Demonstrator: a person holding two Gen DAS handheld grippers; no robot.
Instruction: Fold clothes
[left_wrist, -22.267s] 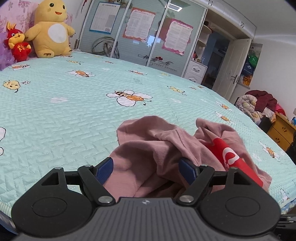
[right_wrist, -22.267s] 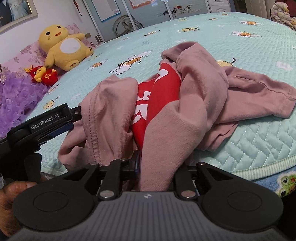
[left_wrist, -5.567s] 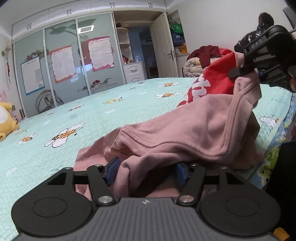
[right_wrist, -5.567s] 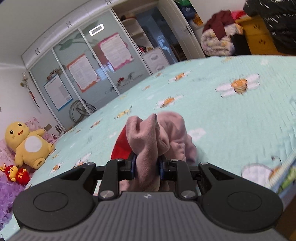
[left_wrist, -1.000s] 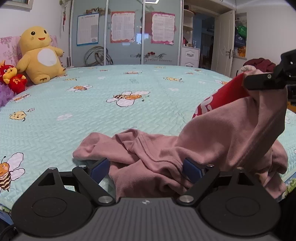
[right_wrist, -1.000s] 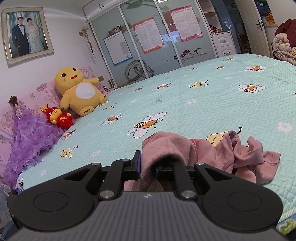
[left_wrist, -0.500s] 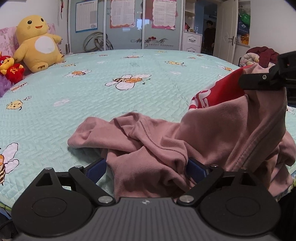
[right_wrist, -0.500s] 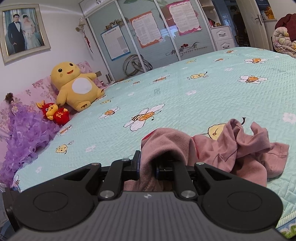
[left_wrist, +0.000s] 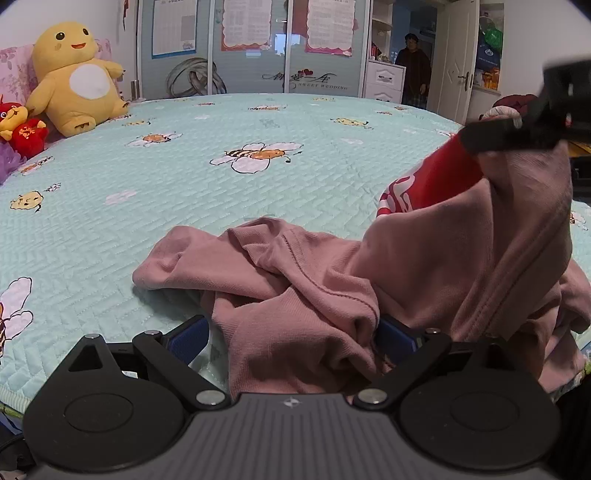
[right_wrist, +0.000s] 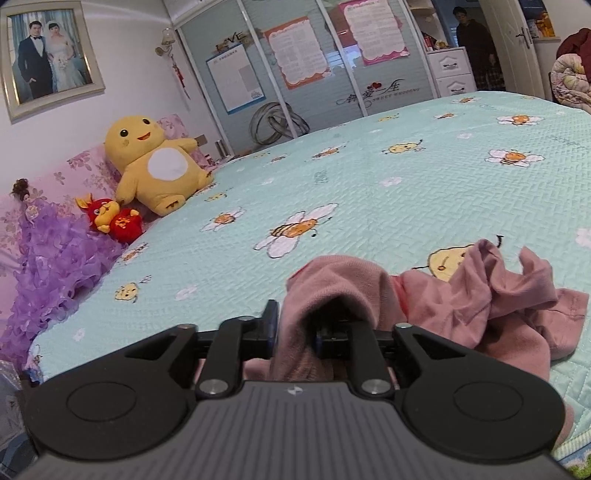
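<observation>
1. At the bottom of the left wrist view, the left claw (left_wrist: 291, 339) stands wide open, its blue pads spread to either side of a bunched fold of the pink garment (left_wrist: 332, 288) — cloth lies between the fingers, but they are not pressed onto it.
2. At the bottom centre of the right wrist view, the right claw (right_wrist: 295, 330) is closed tight on a thick hump of the same pink garment (right_wrist: 332, 288). In the left view this claw shows at the upper right as a dark bar (left_wrist: 517, 129), holding the cloth up off the bed so it drapes down in a slanted sheet.
3. The garment is soft knit with stitched seams and ribbed hems; a red panel with white print (left_wrist: 424, 184) shows under the lifted edge. Its loose part lies crumpled near the bed's front edge — one rounded cuff reaches toward the left of the frame in the left view, a ruffled sleeve lies at lower right in the right view.
4. The bed cover (right_wrist: 369, 177) is mint green, quilted in a herringbone pattern with cartoon bees. Beyond the garment it lies flat and open across the middle of both frames.
5. At the left edge of the right view, purple ruffled fabric (right_wrist: 48, 266) borders the bed, with a small red plush (right_wrist: 110, 221) beside it.
6. Farther, at upper left, a rounded yellow plush toy (right_wrist: 155, 166) sits against floral pink pillows.
7. At the top, glossy sliding wardrobe doors (right_wrist: 306, 81) carry posters; a person (right_wrist: 476, 40) stands in the doorway at upper right.
</observation>
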